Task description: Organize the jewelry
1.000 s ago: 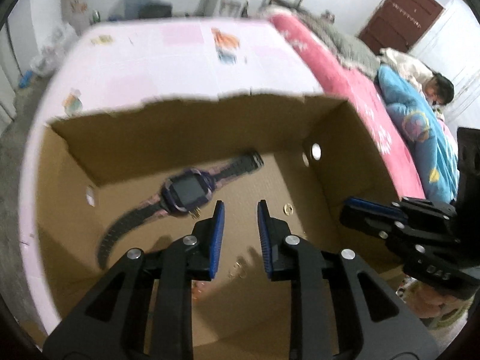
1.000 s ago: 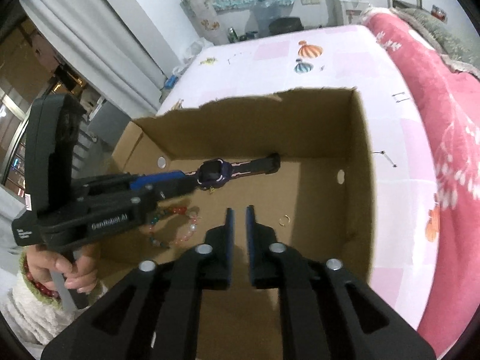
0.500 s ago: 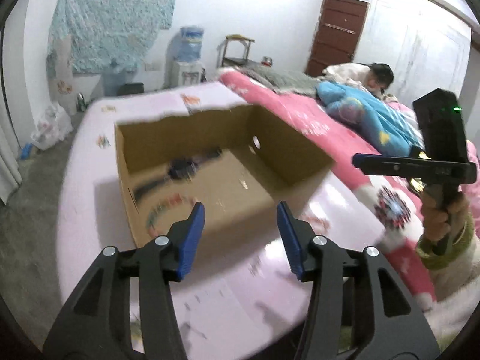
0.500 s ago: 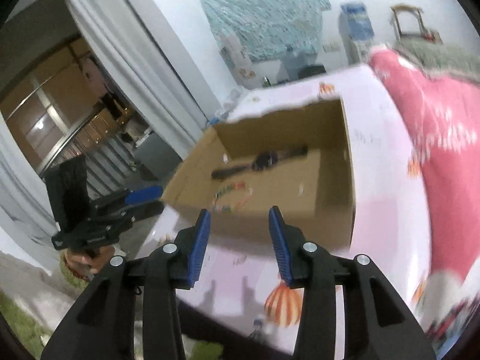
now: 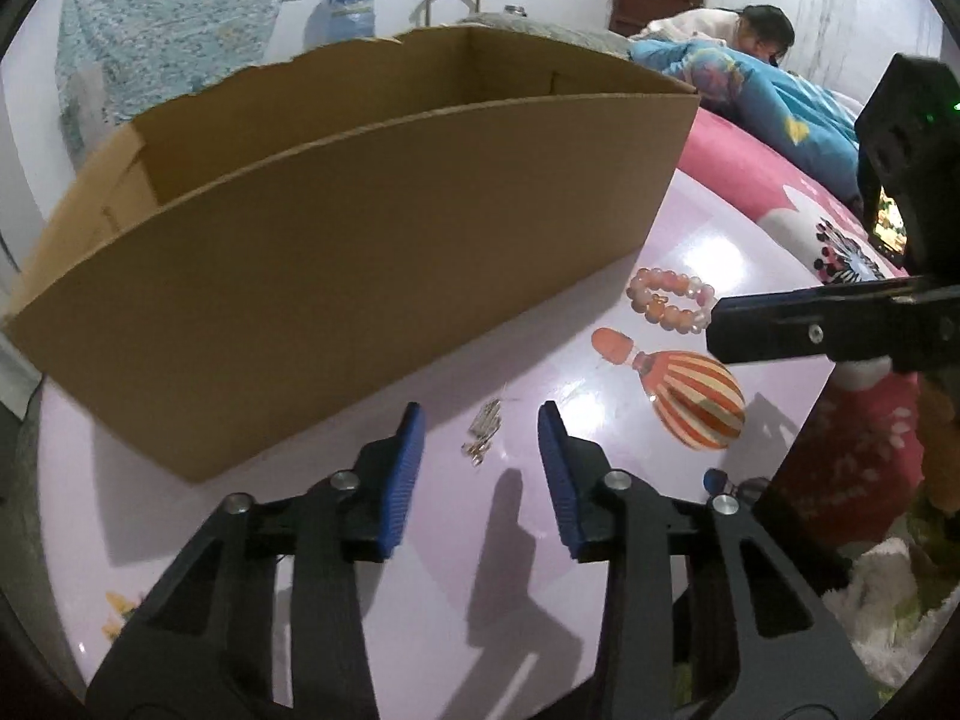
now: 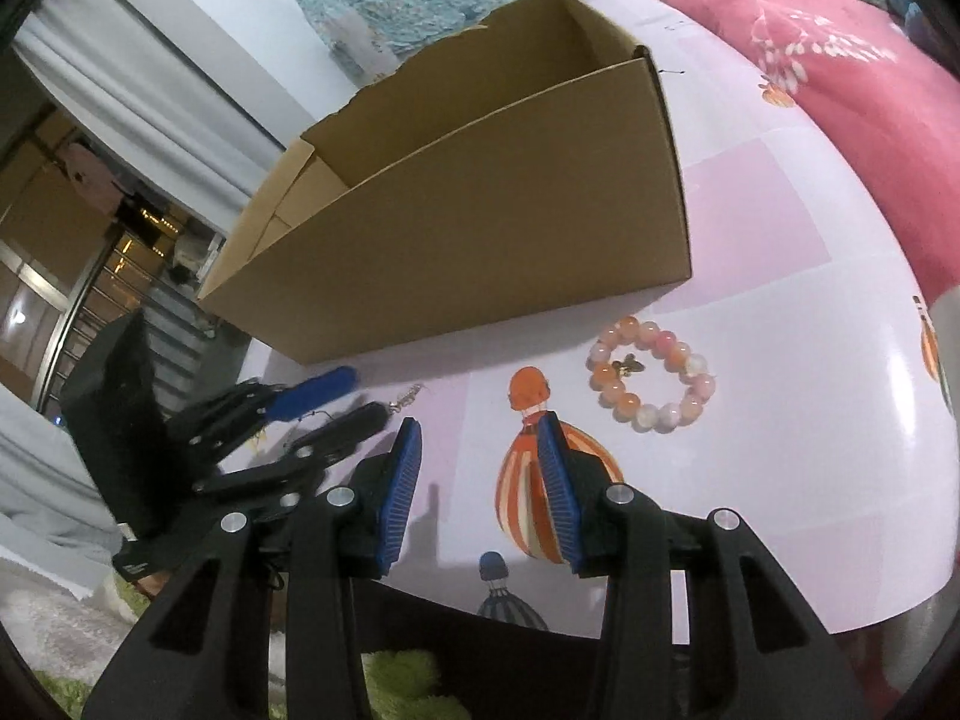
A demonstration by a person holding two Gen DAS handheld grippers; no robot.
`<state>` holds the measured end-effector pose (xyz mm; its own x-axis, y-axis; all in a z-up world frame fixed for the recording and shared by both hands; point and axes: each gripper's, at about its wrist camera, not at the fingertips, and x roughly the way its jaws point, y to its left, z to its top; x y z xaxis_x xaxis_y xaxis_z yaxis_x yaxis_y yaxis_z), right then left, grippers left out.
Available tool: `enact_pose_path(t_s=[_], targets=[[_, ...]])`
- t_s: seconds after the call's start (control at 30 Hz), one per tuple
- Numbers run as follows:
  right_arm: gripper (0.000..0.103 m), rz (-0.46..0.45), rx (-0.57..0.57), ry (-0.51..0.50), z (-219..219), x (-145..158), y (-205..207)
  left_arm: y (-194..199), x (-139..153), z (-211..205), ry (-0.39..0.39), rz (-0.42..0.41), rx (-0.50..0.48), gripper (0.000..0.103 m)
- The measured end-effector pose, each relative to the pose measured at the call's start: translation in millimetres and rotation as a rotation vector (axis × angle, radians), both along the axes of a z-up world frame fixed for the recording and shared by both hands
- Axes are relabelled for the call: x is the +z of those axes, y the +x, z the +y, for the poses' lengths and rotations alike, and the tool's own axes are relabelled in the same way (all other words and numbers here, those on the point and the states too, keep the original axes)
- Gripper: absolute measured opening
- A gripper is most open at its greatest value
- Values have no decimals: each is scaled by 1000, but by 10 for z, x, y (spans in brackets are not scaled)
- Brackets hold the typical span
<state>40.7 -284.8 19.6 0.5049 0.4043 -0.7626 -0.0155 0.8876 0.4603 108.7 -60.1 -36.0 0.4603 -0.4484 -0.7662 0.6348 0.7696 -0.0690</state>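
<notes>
A brown cardboard box stands on the pink table, and its near wall hides the inside. A small gold earring lies on the table in front of the box, just ahead of my left gripper. The jaws of that gripper are closing and the pads touch nothing. A pink and orange bead bracelet lies to the right of the box front. My right gripper is open and empty over a balloon print, with the bracelet ahead to its right.
The table's rounded front edge is close below my right gripper, with a green rug beneath. A red blanket covers the bed at the right. A person lies at the back of it.
Both grippers came back out of the box and sank to the table in front of it. Their jaws stand wider. The watch and beads inside the box are now hidden.
</notes>
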Motion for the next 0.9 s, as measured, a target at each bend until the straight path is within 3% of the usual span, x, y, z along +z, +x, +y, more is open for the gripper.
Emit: enact_pose_path(t_s=[0.17,0.47,0.67,0.9], targets=[[40,1,3,-10,26,-20,24,43,0,-91,5,-1,-1,22],[40,11,10,-5,46,-110,101,53,-161,-257,116,-12,-30,15],[40,22,-3,21,-1,-187,164,41,-154,-310,129,-16,-73,3],[40,34,-21,50,-82,-256,162,27,-130,-274,93,-13,-70,1]])
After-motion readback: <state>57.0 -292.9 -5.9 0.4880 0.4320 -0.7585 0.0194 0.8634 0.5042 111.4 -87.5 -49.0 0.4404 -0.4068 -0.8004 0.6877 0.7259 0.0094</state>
